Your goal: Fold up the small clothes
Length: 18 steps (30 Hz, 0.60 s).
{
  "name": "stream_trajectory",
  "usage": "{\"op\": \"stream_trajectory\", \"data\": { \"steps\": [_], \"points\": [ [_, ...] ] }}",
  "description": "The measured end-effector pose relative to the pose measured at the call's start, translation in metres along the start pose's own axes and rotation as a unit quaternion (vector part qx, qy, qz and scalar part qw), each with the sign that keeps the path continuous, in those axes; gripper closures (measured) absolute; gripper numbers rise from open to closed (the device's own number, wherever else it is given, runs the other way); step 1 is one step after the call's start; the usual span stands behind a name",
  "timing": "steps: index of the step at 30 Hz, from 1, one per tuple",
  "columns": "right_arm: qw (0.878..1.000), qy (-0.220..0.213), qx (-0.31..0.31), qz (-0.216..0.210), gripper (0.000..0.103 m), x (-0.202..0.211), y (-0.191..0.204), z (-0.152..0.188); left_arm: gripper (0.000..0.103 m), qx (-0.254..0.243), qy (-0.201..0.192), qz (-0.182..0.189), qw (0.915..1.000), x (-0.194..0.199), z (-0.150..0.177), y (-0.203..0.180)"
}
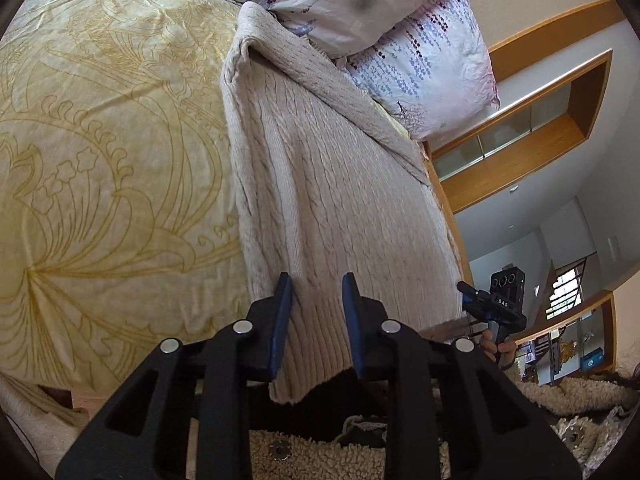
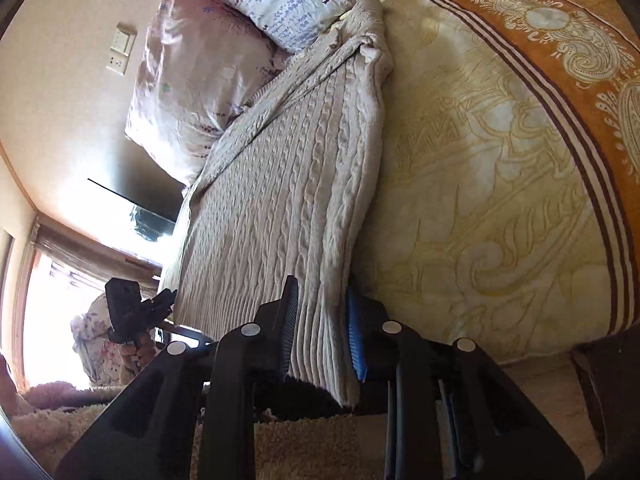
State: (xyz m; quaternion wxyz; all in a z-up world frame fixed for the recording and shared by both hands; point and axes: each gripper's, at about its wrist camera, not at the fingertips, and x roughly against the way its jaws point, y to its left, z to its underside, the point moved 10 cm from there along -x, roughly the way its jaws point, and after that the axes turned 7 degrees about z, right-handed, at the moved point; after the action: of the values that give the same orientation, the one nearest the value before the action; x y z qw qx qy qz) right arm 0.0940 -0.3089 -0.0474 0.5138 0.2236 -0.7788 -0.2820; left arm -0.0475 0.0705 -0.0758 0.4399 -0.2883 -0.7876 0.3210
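A beige cable-knit sweater [image 1: 320, 184] lies lengthwise on the bed, its ribbed hem hanging over the near edge. My left gripper [image 1: 316, 284] stands open with one hem corner between its blue pads, which do not press on it. In the right wrist view the same sweater [image 2: 288, 184] runs away from me, and my right gripper [image 2: 322, 292] is open around the other hem corner. Each gripper shows in the other's view: the right one [image 1: 486, 300] and the left one [image 2: 140, 308].
The yellow patterned bedspread [image 1: 100, 160] covers the bed, with an orange border [image 2: 560, 60] at its side. Floral pillows [image 1: 392, 32] lie at the sweater's far end. A wooden bed frame edge [image 1: 448, 200] runs beside the sweater. A fleece jacket [image 1: 312, 456] is below the grippers.
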Motion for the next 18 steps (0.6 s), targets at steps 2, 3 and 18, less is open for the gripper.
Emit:
{"op": "stream_trajectory", "data": {
  "steps": [2,3,18],
  "points": [
    [1.000,0.003,0.012,0.008,0.077,0.006,0.005,0.008,0.078,-0.008,0.018,-0.012,0.9997,-0.002,0.005,-0.004],
    [0.999,0.004,0.022,0.024,0.078,0.007,0.007,0.008,0.079,-0.010,0.025,-0.027,0.9993,-0.001,0.007,-0.004],
    [1.000,-0.004,-0.003,0.004,0.071,0.003,0.015,0.001,0.042,0.031,0.009,-0.097,0.9948,0.028,0.002,0.010]
  ]
}}
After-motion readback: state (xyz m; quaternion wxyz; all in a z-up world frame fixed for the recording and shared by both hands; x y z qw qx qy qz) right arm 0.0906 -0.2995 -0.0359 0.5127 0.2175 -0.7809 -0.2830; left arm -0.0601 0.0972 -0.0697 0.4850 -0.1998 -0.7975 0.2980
